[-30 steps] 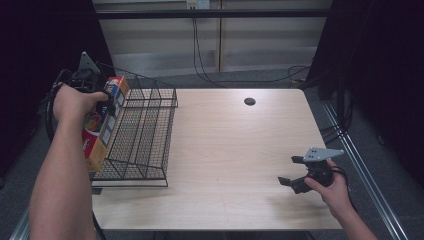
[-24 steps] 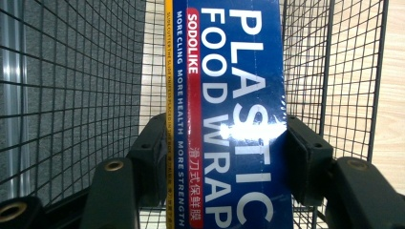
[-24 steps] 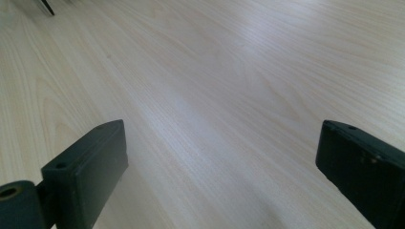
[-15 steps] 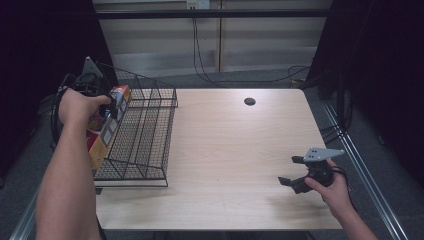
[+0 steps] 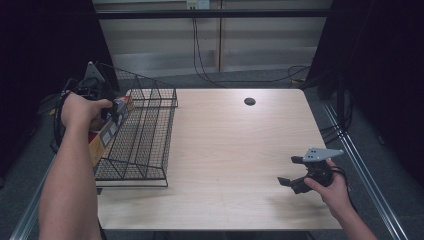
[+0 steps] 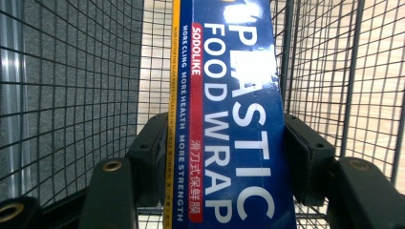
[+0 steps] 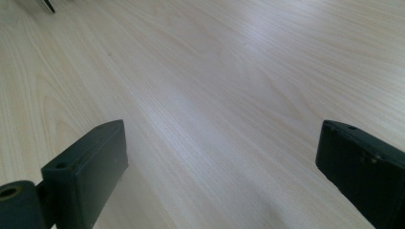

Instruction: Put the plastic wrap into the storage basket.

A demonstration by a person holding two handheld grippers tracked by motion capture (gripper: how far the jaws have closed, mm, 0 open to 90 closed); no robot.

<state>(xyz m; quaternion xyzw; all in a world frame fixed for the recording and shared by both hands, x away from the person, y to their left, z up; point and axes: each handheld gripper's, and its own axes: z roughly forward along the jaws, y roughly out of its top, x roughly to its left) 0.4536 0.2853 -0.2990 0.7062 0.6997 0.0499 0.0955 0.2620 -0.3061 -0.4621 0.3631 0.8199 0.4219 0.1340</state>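
Note:
A long blue and yellow box of plastic food wrap (image 6: 229,114) stands between the two jaws of my left gripper (image 6: 224,157), which is shut on it. In the high view the box (image 5: 102,135) leans along the left wall of a black wire basket (image 5: 145,135) at the table's left, and my left gripper (image 5: 112,107) holds its upper end. My right gripper (image 5: 292,177) rests low over the table's front right, open, with bare wood between its jaws (image 7: 224,157).
The wooden table (image 5: 235,145) has a dark round hole (image 5: 249,101) near its far edge. Cables run on the floor behind the table. Metal rails flank the table's left and right sides.
My left gripper has moved down and toward the far end of the basket with the box, which now lies lower along the basket's left wall. The right gripper has stayed put.

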